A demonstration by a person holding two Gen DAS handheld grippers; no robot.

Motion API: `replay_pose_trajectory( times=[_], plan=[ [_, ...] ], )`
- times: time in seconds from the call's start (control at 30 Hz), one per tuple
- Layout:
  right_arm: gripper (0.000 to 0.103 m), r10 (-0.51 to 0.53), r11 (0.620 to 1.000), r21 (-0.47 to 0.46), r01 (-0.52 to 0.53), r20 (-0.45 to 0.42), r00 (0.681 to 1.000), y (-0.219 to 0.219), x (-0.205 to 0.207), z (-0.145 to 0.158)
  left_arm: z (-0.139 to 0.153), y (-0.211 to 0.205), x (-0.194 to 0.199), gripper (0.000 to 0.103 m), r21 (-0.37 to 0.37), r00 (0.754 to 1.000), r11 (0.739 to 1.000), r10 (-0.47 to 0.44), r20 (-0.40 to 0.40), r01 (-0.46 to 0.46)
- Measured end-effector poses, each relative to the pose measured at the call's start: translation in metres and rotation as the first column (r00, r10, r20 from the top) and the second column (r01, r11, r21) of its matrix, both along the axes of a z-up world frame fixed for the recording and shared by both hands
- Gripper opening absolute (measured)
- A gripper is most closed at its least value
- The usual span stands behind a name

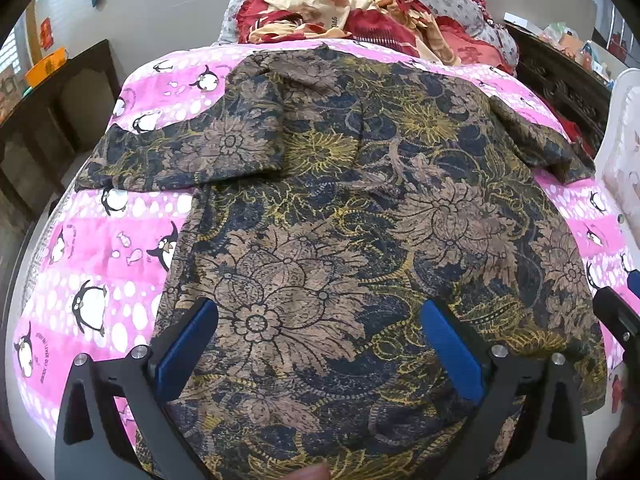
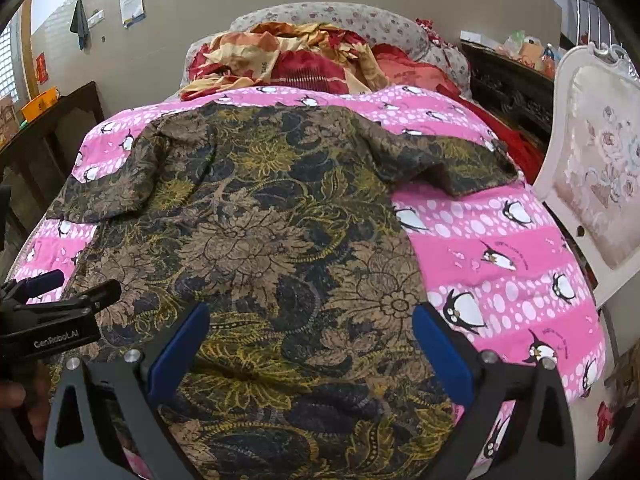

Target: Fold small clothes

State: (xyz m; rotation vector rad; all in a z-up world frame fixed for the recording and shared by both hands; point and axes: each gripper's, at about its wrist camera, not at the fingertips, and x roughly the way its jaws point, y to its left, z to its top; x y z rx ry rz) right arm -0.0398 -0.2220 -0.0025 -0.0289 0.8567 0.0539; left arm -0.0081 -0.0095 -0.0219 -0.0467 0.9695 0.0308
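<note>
While spread flat on the pink quilt [image 2: 500, 248] with hem nearest and collar far, lies lengthwise dead ahead of both tools — shirt [image 1: 340, 208], left gripper [image 1: 320, 344] and right gripper [image 2: 312, 344] wide open, holding nothing — sleeves out sideways, equally near.

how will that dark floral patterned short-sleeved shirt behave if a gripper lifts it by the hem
The dark floral patterned short-sleeved shirt would probably droop: it lies flat and follows the pink penguin-print bedspread, with soft wrinkles at the sleeves. It looks thin, so likely light. Pushed, it would probably bunch rather than slide whole, as cloth on cloth tends to drag.
</note>
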Motion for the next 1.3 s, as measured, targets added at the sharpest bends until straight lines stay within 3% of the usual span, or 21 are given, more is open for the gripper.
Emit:
replay_pose_trajectory(
  times=[0.87, 1.3],
  plan=[
    [0.102, -0.058, 0.998, 0.018, 0.058, -0.026, 0.998, -0.013, -0.001, -0.008, -0.001, -0.010, -0.006, 0.086, 0.021, 1.000, 1.000, -0.014, -0.006, 0.015],
    [0.102, -0.059, 0.998, 0.013, 0.060, -0.054, 0.997, -0.013, 0.005, -0.020, -0.012, -0.007, -0.001, 0.086, -0.005, 1.000, 1.000, -0.006, -0.029, 0.006]
  ],
)
